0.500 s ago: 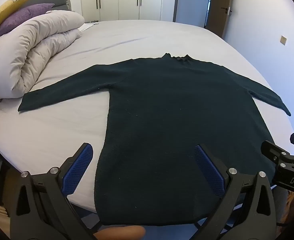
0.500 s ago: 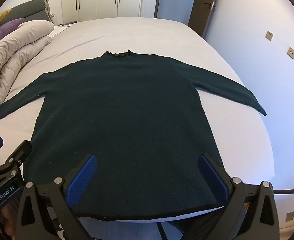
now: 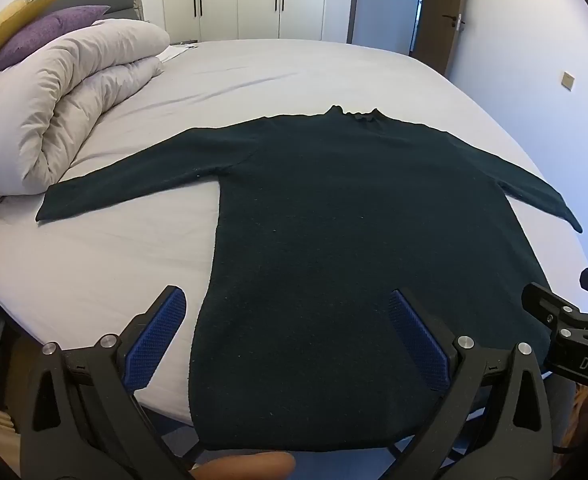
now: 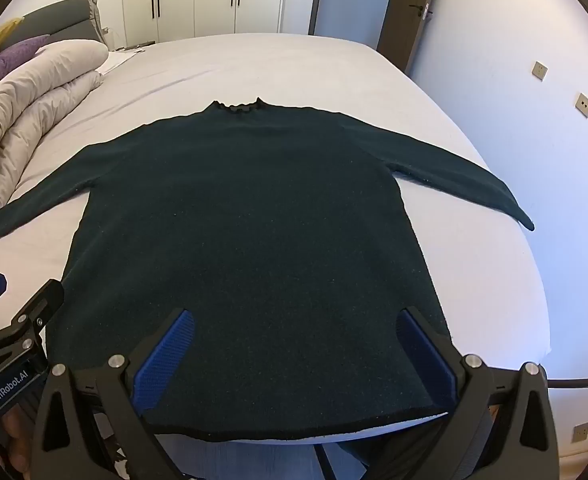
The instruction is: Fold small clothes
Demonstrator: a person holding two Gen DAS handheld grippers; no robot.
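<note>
We hold two grippers above the near edge of a bed (image 3: 93, 264), both tilted down toward a dark green sweater (image 3: 354, 240). The sweater lies flat on the pale sheet, collar away from us, both sleeves spread out to the sides, its hem hanging slightly over the bed's edge. The left gripper (image 3: 289, 336) is spread wide over the sweater's left hem corner, pinching nothing. The right gripper (image 4: 298, 352) is likewise spread wide over the right half of the hem, empty.

What could go wrong: the knit looks thick and soft, so a pinch might catch only the top layer and pull the sweater apart instead of folding it. If the two sides lift unevenly, the fold may skew. The hem overhangs the edge, so a tug toward us could drag the sweater off the bed. The far sleeve (image 4: 474, 184) reaches close to the bed's right edge and may slip over.

A rolled duvet (image 3: 53, 120) sits at the left, with purple and yellow pillows behind it. Beyond are white wardrobes (image 3: 253, 0) and a door (image 3: 438, 16).
</note>
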